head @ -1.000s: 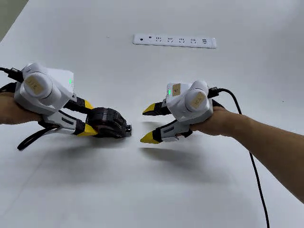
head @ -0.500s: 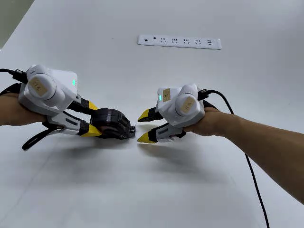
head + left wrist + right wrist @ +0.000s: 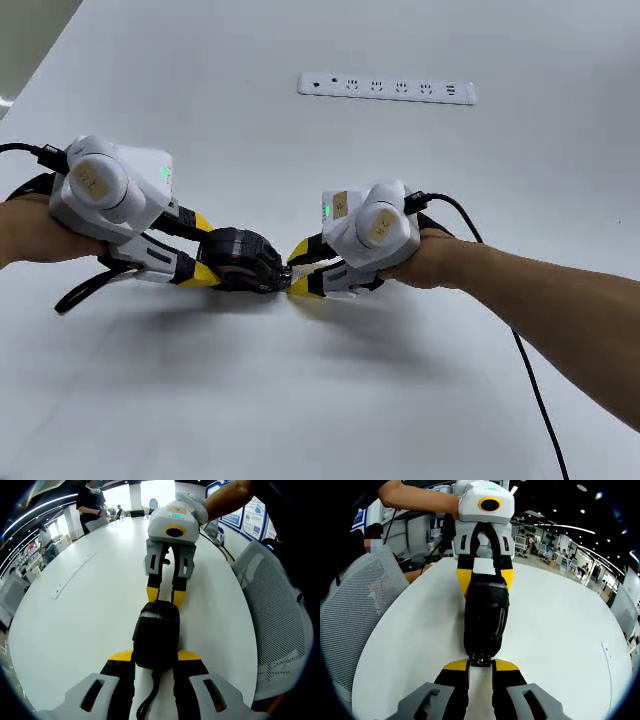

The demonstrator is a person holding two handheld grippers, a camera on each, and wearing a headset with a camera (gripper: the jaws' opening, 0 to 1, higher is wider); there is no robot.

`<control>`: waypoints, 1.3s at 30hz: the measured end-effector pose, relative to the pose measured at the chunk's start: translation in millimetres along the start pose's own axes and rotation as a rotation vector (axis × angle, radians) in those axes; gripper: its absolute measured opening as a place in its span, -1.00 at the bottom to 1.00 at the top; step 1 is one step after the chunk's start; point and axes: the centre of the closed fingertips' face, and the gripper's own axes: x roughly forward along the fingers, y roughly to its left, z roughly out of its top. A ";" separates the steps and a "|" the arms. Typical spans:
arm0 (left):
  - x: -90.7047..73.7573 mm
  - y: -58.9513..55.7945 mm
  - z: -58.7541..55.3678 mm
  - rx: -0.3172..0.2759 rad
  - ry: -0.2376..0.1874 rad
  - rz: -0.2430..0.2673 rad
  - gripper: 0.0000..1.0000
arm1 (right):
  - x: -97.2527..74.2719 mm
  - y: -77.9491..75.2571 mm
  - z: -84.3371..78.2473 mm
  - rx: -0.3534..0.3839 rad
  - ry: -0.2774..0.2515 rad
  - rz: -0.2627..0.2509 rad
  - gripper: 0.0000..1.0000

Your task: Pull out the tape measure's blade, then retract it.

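Firmly, the black tape measure [image 3: 157,630] is clamped by its body between the yellow jaws of the left gripper [image 3: 155,656]. Its blade hook [image 3: 481,659], at the nose, is pinched by the narrowly closed right gripper [image 3: 481,667]. Both are held low over the white table [image 3: 300,400], with a power strip [image 3: 387,88] well beyond.

white table [image 3: 300,400] with a white power strip [image 3: 387,88] and a black cable [image 3: 533,390] on it

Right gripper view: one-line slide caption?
Right tool flanks the blade end of the black tape measure, which the left tool clamps over a white table.
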 end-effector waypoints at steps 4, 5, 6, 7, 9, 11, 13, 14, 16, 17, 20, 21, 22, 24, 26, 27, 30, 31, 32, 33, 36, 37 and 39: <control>-0.1 0.2 -0.9 -0.004 -0.003 -0.001 -0.53 | 2.2 -0.6 1.6 0.005 -0.004 -0.004 -0.74; -0.1 0.3 -1.0 -0.006 -0.004 -0.001 -0.53 | 3.2 -0.9 2.0 0.007 -0.005 -0.003 -0.74; -0.3 0.2 -1.1 -0.007 -0.005 -0.001 -0.53 | 3.4 -1.2 2.1 0.009 -0.005 -0.004 -0.75; -0.4 0.1 -1.2 -0.008 -0.006 -0.001 -0.53 | 3.4 -1.2 2.0 0.018 -0.005 -0.004 -0.75; -0.4 0.2 -1.6 -0.011 -0.008 -0.001 -0.53 | 3.4 -1.7 2.0 0.022 -0.009 -0.003 -0.76; -0.5 0.0 -1.5 -0.014 -0.009 -0.002 -0.53 | 3.3 -1.7 2.1 0.024 -0.011 -0.002 -0.77; -0.7 0.0 -1.7 -0.016 -0.009 -0.002 -0.53 | 3.3 -1.6 2.1 0.017 -0.009 -0.001 -0.78; -0.7 0.1 -2.0 -0.017 -0.009 -0.001 -0.53 | 3.5 -1.6 2.3 0.010 -0.004 -0.001 -0.79; -0.7 0.0 -2.2 -0.015 -0.009 0.000 -0.53 | 3.7 -1.8 2.4 0.003 0.000 -0.003 -0.80; -0.8 0.1 -2.4 -0.017 -0.010 0.001 -0.53 | 3.6 -1.6 2.2 -0.002 0.001 -0.003 -0.80; -0.6 0.1 -2.6 -0.019 -0.011 0.000 -0.53 | 3.3 -1.1 2.0 -0.025 0.008 -0.003 -0.82; -0.6 0.0 -2.7 -0.021 -0.010 0.000 -0.54 | 3.2 -1.1 1.9 -0.029 0.009 -0.003 -0.82; -0.4 -0.1 -2.6 -0.022 -0.009 -0.002 -0.54 | 3.1 -0.7 1.8 -0.034 0.010 -0.002 -0.82; -0.1 -0.3 -2.5 -0.023 -0.004 -0.003 -0.54 | 2.9 -0.7 1.4 -0.036 0.012 0.000 -0.83; 0.0 -0.2 -2.7 -0.025 -0.004 -0.002 -0.54 | 2.7 -0.7 1.0 -0.046 0.016 0.002 -0.83; 0.0 -0.2 -2.9 -0.027 -0.006 -0.002 -0.54 | 2.7 -0.3 0.9 -0.048 0.018 0.003 -0.83; 0.1 -0.7 -2.5 -0.030 -0.007 -0.002 -0.54 | 2.3 0.0 0.7 -0.054 0.022 0.006 -0.83; 0.1 -0.8 -2.5 -0.031 -0.007 -0.002 -0.54 | 2.2 0.1 0.5 -0.054 0.022 0.006 -0.83; 0.3 -0.9 -2.5 -0.032 -0.006 -0.002 -0.54 | 1.9 0.2 0.4 -0.056 0.023 0.006 -0.83; 0.3 -0.9 -2.4 -0.033 -0.006 -0.002 -0.54 | 1.9 0.0 0.1 -0.057 0.025 0.006 -0.83; 0.4 -0.8 -2.6 -0.033 -0.005 -0.004 -0.54 | 1.1 -0.2 -0.6 -0.062 0.028 0.007 -0.83; 0.4 -0.8 -2.6 -0.034 -0.006 -0.004 -0.54 | 0.7 -0.3 -0.9 -0.062 0.029 0.007 -0.83; 0.4 -1.1 -2.5 -0.035 -0.005 -0.003 -0.54 | -0.4 -0.3 -1.5 -0.065 0.032 0.007 -0.84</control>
